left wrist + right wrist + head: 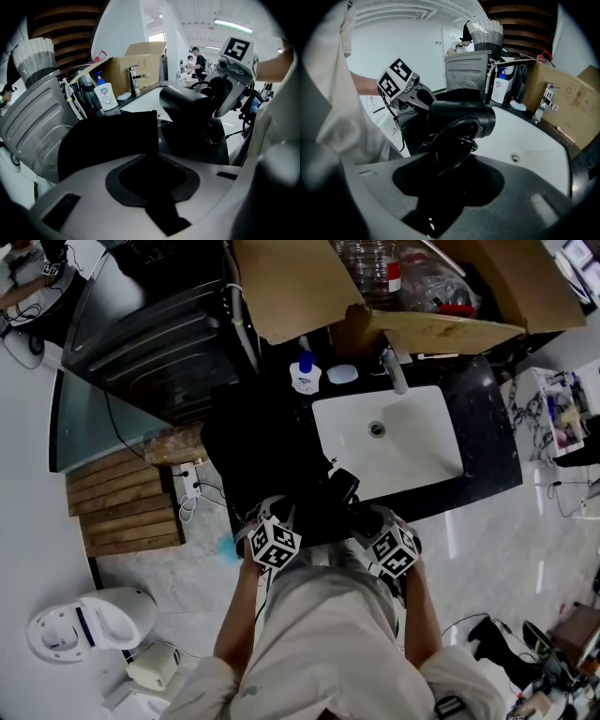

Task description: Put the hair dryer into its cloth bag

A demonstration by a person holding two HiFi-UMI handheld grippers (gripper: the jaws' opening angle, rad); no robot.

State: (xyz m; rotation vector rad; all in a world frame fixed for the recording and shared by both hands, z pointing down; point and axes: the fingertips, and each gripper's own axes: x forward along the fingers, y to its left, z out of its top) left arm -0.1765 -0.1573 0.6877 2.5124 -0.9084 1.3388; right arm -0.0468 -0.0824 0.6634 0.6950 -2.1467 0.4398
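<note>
I stand at a black counter [487, 418] with both grippers low in the head view. The black hair dryer [461, 117] hangs over the sink's near edge. Its handle and looped cord [452, 140] run down between the jaws of my right gripper [447, 176], which is shut on them. The black cloth bag [110, 138] lies to the dryer's left. Its cloth reaches into the jaw gap of my left gripper [154, 166]. That gap is all black, so a grip cannot be made out. The hair dryer [187, 105] and the right gripper's marker cube [236, 51] show just right of the bag.
A white sink [422, 442] with a faucet [394, 369] is set in the counter. A soap bottle [305, 374] and an open cardboard box [300, 287] stand behind it. A dark grey appliance [155, 334] is at the left. A wooden slat mat [122, 507] and a power strip [190, 482] lie on the floor.
</note>
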